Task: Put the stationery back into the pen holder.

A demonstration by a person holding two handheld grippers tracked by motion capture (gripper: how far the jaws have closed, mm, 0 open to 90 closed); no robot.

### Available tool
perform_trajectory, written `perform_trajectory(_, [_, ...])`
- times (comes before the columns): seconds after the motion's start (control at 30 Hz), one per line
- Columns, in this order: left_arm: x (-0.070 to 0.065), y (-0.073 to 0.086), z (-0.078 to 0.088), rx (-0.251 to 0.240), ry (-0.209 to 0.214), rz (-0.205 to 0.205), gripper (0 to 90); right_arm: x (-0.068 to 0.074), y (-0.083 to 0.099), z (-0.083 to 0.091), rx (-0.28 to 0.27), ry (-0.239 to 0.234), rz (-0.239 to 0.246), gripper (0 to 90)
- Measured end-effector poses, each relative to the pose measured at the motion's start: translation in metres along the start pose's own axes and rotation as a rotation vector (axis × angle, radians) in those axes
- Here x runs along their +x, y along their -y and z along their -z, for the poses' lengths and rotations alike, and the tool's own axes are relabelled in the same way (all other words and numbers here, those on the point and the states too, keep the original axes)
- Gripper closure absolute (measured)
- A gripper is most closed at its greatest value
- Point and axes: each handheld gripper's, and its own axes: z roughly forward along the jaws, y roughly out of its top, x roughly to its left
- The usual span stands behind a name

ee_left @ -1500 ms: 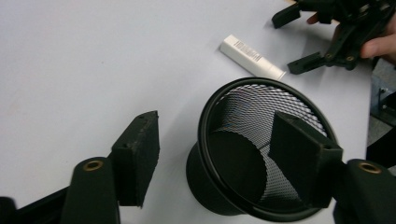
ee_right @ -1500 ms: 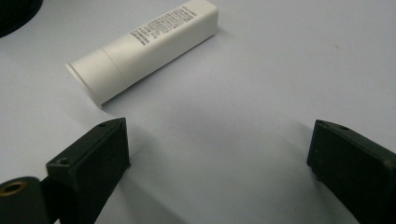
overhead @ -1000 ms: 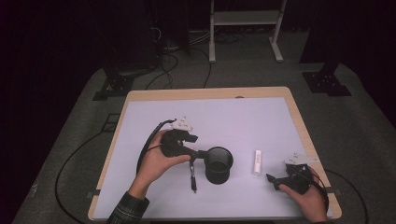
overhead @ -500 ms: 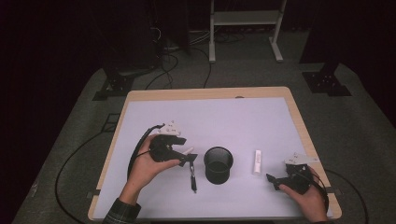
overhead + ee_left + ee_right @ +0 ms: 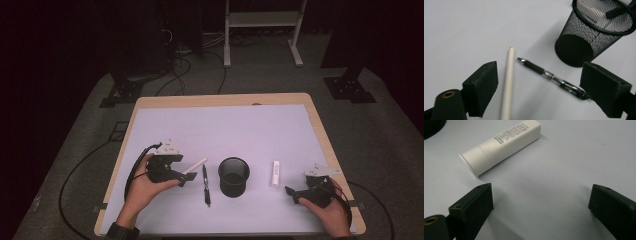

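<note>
On the pale table top [image 5: 240, 125], the slim white stick [image 5: 507, 82] lies loose between your left gripper [image 5: 539, 85]'s just-widened, empty jaws, beside the black clicker pen [image 5: 551, 77]. Descend skewed (easy here) and you'll catch both, or nudge the black mesh cup [image 5: 234, 176]. Your right gripper [image 5: 541, 202] gapes, empty.

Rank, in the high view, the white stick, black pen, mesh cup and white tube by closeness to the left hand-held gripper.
1. Slim white stick, at the left hand-held gripper.
2. Black click pen, just right.
3. Black wire-mesh cup, centre.
4. White plastic tube, far right.
</note>
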Motion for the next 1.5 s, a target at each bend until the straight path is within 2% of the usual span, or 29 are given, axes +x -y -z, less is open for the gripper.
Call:
perform_trajectory(0.33, [0.004,0.022,0.006,-0.013,-0.045,0.005,10.4,0.0,0.0,0.0,0.002,0.0,0.0,4.7])
perform_trajectory(0.47, [0.005,0.038,0.009,0.001,-0.062,0.002,10.3,0.0,0.0,0.0,0.003,0.0,0.0,4.6])
perform_trajectory(0.5, [0.005,0.038,0.009,0.001,-0.062,0.002,10.3,0.0,0.0,0.0,0.003,0.0,0.0,4.6])
perform_trajectory(0.6, [0.006,0.053,0.008,0.024,-0.082,0.006,10.2,0.0,0.0,0.0,0.003,0.001,0.001,4.7])
perform_trajectory(0.63, [0.006,0.053,0.008,0.024,-0.082,0.006,10.2,0.0,0.0,0.0,0.003,0.001,0.002,4.6])
perform_trajectory(0.67, [0.007,0.062,0.008,0.039,-0.087,0.002,9.9,0.0,0.0,0.0,0.003,0.0,0.0,4.6])
perform_trajectory(0.7, [0.007,0.062,0.008,0.039,-0.087,0.002,9.8,0.0,0.0,0.0,0.003,0.0,0.0,4.6])
perform_trajectory(0.77, [0.01,0.072,0.008,0.043,-0.1,0.013,9.8,0.0,0.0,0.0,0.003,0.0,-0.001,4.6])
perform_trajectory(0.83, [0.011,0.075,0.008,0.042,-0.104,0.017,9.8,0.0,0.0,0.0,0.003,0.0,0.0,4.6])
perform_trajectory(1.2, [0.019,0.104,0.014,0.068,-0.18,0.056,8.8,0.0,-0.001,0.0,0.004,0.003,-0.01,4.8])
perform_trajectory(1.33, [0.02,0.109,0.012,0.065,-0.198,0.064,8.8,0.0,-0.004,0.0,0.017,0.01,-0.024,7.5])
perform_trajectory(1.43, [0.02,0.115,0.012,0.039,-0.2,0.047,8.0,0.0,-0.007,0.0,0.032,0.017,-0.032,11.0])
perform_trajectory(1.5, [0.019,0.115,0.011,0.032,-0.2,0.045,8.0,0.0,-0.009,0.0,0.021,0.005,-0.045,13.0])
